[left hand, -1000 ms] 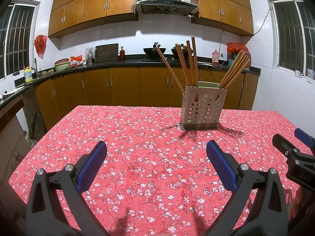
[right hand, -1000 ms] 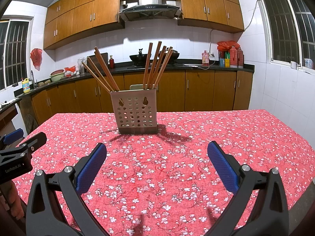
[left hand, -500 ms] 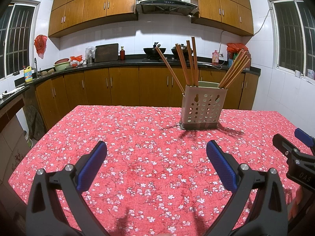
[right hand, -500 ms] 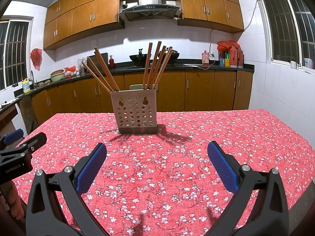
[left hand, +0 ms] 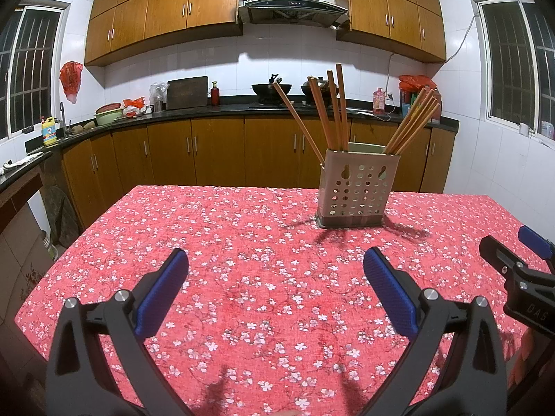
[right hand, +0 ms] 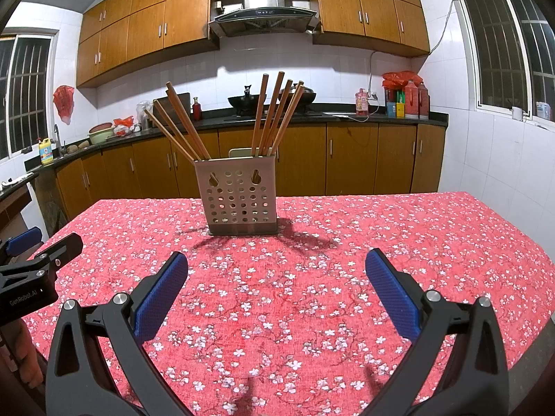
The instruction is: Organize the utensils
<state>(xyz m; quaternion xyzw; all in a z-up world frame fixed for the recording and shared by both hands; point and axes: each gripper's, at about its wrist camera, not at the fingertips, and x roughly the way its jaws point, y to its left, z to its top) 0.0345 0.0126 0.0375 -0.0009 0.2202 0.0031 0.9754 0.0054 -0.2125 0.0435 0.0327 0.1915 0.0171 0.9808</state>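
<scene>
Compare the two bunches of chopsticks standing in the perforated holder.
The left bunch of chopsticks leans steeply left; the right bunch of chopsticks stands nearer upright, tipped slightly right. The left bunch sits at the left end of the holder, the right bunch toward its right. Both are brown wooden sticks, fanned apart.

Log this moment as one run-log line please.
left gripper: open, empty | right gripper: open, empty | chopsticks: upright in holder | tablecloth: bare nearby
</scene>
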